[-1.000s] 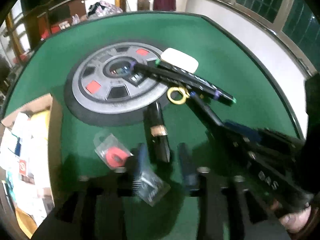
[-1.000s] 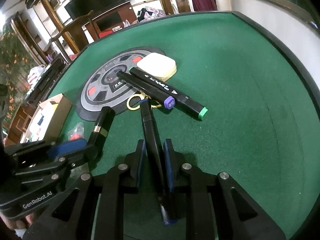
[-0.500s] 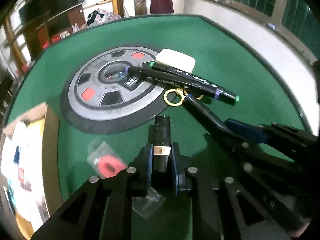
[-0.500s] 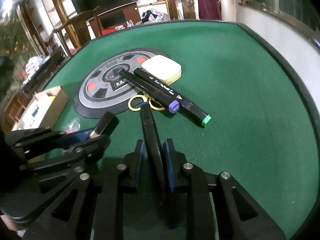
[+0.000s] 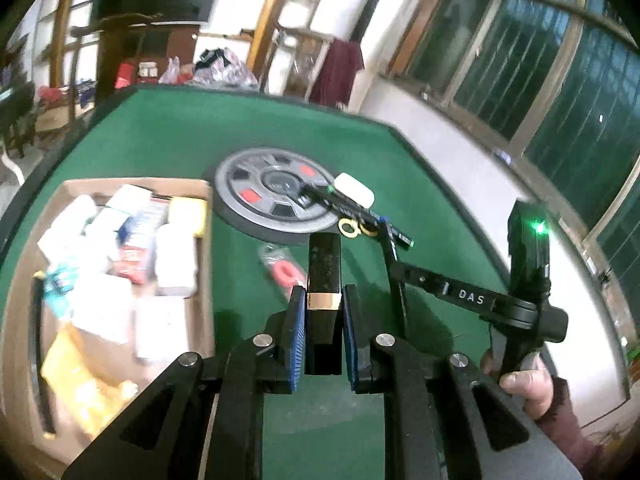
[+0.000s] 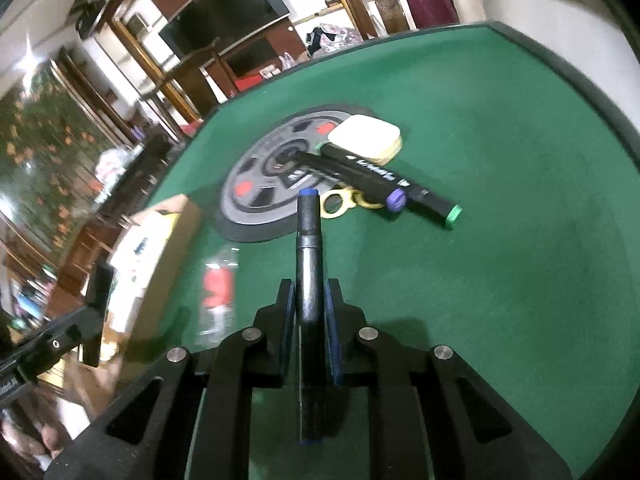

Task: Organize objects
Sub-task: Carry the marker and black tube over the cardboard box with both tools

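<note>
My left gripper (image 5: 323, 296) is shut on a black tube with a gold band (image 5: 324, 264) and holds it above the green table, beside the cardboard box (image 5: 206, 280). My right gripper (image 6: 309, 292) grips a black marker with a blue cap (image 6: 308, 232), its jaws closing tighter on the barrel. The marker points at the wheel-patterned mat (image 6: 256, 200). In the left wrist view the right gripper (image 5: 394, 268) reaches in from the right, a hand on its handle. Two black markers (image 6: 360, 164), a cream case (image 6: 366, 136) and yellow scissors (image 6: 340, 202) lie by the mat.
The cardboard box holds several white and yellow packets. A red item in a clear bag (image 5: 284, 268) lies on the felt between the box and the mat. The table's dark rim (image 6: 580, 80) curves round the right side. Furniture and windows stand beyond.
My left gripper shut on the black tube, lifted it off the table and swung left toward the box. The right gripper stayed put on the blue-capped marker.
</note>
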`<state>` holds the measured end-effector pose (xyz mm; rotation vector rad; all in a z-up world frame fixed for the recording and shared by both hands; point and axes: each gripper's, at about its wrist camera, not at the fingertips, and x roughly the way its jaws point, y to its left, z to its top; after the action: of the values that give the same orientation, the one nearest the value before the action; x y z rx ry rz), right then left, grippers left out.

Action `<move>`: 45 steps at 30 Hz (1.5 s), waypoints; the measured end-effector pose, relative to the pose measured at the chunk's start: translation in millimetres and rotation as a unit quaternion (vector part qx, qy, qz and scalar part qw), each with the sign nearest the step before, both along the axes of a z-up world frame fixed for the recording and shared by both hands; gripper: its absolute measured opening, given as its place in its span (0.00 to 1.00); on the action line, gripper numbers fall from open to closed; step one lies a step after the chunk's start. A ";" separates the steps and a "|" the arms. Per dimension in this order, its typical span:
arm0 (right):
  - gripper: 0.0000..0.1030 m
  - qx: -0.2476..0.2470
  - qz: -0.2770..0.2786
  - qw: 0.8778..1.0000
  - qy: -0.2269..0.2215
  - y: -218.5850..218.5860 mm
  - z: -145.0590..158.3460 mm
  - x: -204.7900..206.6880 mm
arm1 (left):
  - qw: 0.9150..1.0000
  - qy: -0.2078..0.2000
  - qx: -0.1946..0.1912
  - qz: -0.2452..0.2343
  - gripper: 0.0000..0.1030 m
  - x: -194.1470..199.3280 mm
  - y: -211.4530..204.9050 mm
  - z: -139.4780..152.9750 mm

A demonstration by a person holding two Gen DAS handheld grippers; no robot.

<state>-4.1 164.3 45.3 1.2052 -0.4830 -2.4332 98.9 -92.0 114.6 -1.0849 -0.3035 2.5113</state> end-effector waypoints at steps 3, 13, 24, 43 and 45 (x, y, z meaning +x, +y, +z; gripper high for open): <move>0.12 -0.017 0.006 1.000 0.011 -8.6 14.2 10.6 | 1.000 0.019 0.021 0.012 0.14 12.2 -25.6 8.1; 0.12 -0.001 0.053 0.995 0.081 -71.0 76.4 42.4 | 0.995 0.048 0.037 0.082 0.14 51.6 -101.1 7.4; 0.12 -0.007 0.170 0.983 0.068 -150.4 94.3 70.2 | 0.993 0.017 0.006 0.119 0.14 64.8 -151.7 -24.2; 0.26 0.175 0.224 0.957 0.054 -229.3 33.0 30.0 | 0.988 -0.072 -0.050 0.131 0.17 28.0 -160.1 -85.8; 0.26 0.194 0.240 0.950 0.053 -235.8 27.1 31.2 | 0.988 -0.071 -0.041 0.128 0.28 28.5 -161.4 -84.1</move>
<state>27.1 -71.5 72.4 1.1582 0.3116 -2.1955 127.4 -253.4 30.5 -1.3373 -0.4057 2.6958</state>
